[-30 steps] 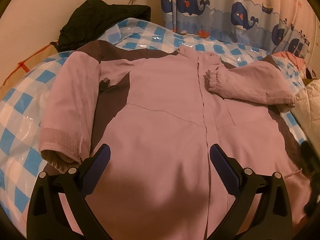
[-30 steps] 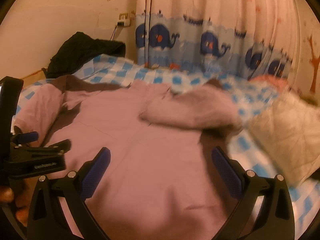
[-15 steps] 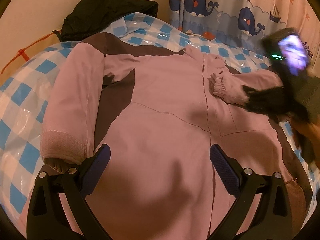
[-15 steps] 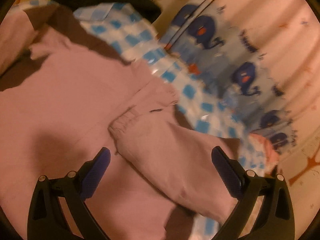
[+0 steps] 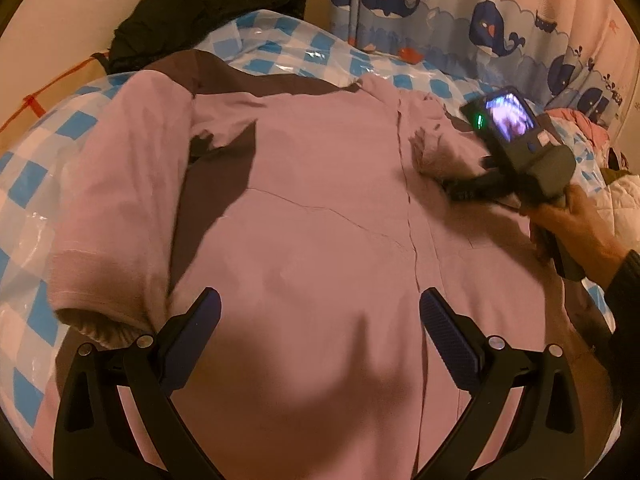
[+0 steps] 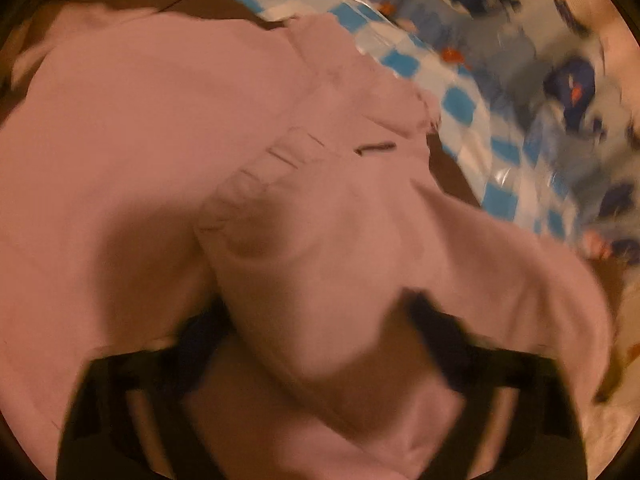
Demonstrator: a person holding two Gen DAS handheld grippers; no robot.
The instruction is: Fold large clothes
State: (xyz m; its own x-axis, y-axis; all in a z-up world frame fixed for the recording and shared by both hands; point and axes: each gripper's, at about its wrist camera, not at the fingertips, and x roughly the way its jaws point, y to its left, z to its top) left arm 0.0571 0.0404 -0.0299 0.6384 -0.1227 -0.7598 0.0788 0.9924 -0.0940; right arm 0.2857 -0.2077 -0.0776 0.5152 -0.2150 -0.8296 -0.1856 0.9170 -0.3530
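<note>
matt pink cloth jacket [image 5: 320, 208] lies on a glossy checked plastic sheet [image 5: 36, 184].

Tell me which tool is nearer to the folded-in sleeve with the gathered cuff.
Right. The right tool is at the sleeve, its jaws closing with the fabric between them. The left tool hangs open over the coat's lower front, well short of that sleeve.

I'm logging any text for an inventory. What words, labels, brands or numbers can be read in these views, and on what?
None can be read.
Small lit screen on the right gripper: shows only a blurred image, no legible text.
Pink jacket: no label visible.
Whale-print curtain: pictures only.
</note>
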